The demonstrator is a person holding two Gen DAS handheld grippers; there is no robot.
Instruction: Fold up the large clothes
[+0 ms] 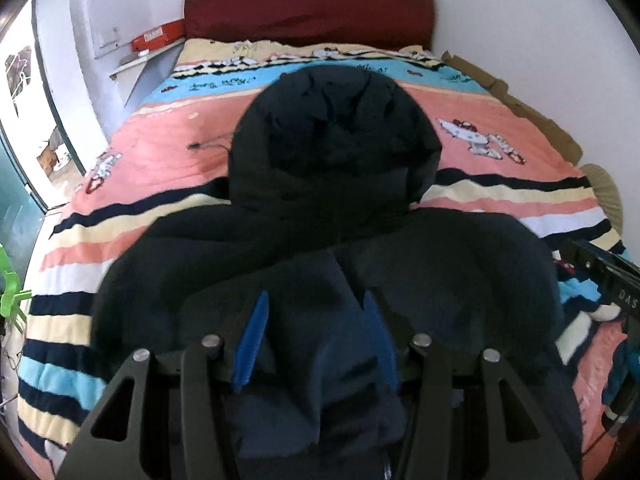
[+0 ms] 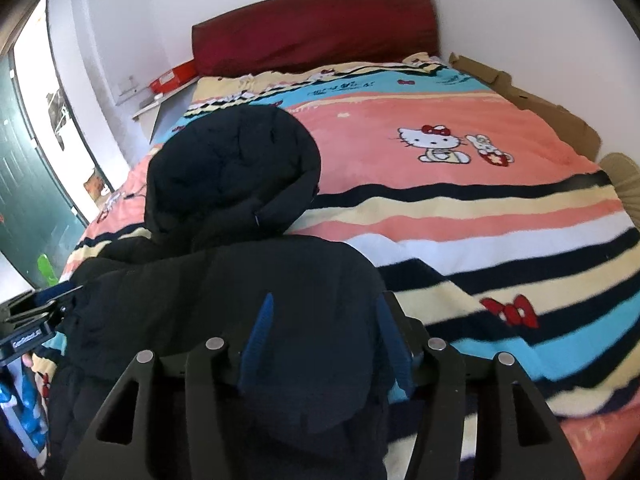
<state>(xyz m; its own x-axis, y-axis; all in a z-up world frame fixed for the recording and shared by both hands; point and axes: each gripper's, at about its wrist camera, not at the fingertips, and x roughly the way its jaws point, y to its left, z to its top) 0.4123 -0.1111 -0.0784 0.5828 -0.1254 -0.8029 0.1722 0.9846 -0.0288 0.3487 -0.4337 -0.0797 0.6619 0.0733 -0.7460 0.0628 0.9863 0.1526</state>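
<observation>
A big black hooded padded jacket (image 1: 336,152) lies on the bed, hood toward the headboard. In the left wrist view its dark fabric fills the gap between the blue pads of my left gripper (image 1: 315,296), which is shut on a fold of it above the jacket's body. In the right wrist view the jacket (image 2: 232,168) lies left of centre. A fold of it lies between the fingers of my right gripper (image 2: 326,298), whose jaws stand apart and do not clearly press on it. Each gripper shows at the edge of the other's view: the right gripper's body (image 1: 600,276) and the left gripper's body (image 2: 36,320).
The bed carries a striped pink, blue and cream cartoon blanket (image 2: 440,208) below a dark red headboard (image 1: 308,8). Flattened cardboard (image 2: 540,108) lines the bed's right side by the wall. A red box (image 1: 156,38) sits on a shelf at the left, near a green door (image 2: 24,200).
</observation>
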